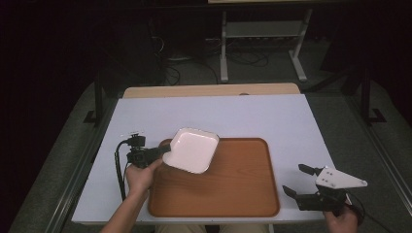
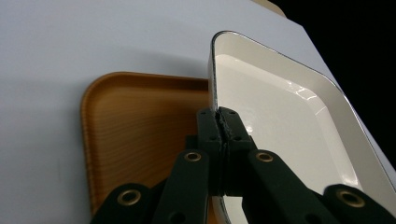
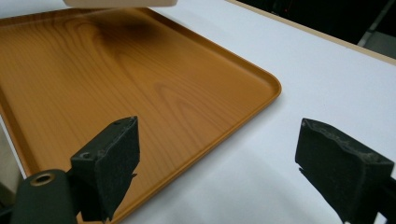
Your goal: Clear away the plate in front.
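A white rectangular enamel dish (image 1: 192,150) with a dark rim hangs tilted over the far left corner of a wood-grain tray (image 1: 233,189). My left gripper (image 1: 166,149) is shut on the dish's left rim. In the left gripper view the two black pads (image 2: 223,125) pinch the thin rim of the dish (image 2: 280,121) above the tray's corner (image 2: 126,121). My right gripper (image 1: 295,179) stands open over the white table, right of the tray. In the right gripper view its pads (image 3: 114,158) are wide apart with nothing between them, beside the tray's corner (image 3: 140,84).
The tray lies on a white table top (image 1: 243,116) with a wooden strip (image 1: 209,90) along its far edge. Beyond the table are a dark floor, cables and a metal stand (image 1: 262,39). The tray's inside is bare.
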A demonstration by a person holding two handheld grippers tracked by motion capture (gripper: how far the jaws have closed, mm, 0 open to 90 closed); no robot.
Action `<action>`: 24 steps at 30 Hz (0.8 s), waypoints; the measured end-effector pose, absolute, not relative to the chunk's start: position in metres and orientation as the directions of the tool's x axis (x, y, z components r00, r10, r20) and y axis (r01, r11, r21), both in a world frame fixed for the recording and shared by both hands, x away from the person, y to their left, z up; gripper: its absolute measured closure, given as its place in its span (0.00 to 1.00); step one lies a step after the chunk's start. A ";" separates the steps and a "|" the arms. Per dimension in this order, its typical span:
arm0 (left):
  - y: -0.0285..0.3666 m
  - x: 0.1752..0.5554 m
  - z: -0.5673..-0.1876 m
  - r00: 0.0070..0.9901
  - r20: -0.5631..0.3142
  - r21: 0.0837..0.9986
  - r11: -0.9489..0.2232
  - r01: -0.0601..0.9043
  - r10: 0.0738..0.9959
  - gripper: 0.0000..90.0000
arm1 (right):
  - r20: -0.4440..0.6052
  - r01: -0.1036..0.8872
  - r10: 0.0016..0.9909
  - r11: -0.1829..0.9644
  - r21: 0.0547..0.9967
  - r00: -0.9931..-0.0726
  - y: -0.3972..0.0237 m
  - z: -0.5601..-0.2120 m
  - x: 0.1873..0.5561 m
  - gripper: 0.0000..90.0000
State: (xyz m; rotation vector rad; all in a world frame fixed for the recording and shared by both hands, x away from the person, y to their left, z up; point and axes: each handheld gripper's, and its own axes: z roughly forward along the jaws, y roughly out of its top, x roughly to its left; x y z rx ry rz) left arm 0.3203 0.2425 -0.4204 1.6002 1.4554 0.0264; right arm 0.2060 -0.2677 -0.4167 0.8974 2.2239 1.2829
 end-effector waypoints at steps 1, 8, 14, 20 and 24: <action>0.240 0.319 -0.421 0.297 -0.540 0.629 0.142 0.765 0.788 0.98 | -0.037 0.323 0.709 0.366 0.873 -0.705 -0.268 -0.417 0.206 0.14; 0.231 0.308 -0.428 0.260 -0.522 0.634 0.166 0.755 0.813 0.99 | -0.041 0.318 0.704 0.371 0.872 -0.709 -0.267 -0.417 0.206 0.14; 0.224 0.303 -0.432 0.266 -0.480 0.627 0.116 0.770 0.836 0.98 | -0.042 0.317 0.701 0.375 0.871 -0.712 -0.267 -0.417 0.206 0.14; 0.217 0.302 -0.435 0.273 -0.419 0.629 0.060 0.775 0.866 0.98 | -0.044 0.318 0.700 0.379 0.869 -0.713 -0.266 -0.417 0.206 0.14; 0.212 0.298 -0.438 0.295 -0.384 0.631 0.016 0.776 0.875 0.98 | -0.044 0.318 0.700 0.379 0.869 -0.713 -0.266 -0.417 0.206 0.14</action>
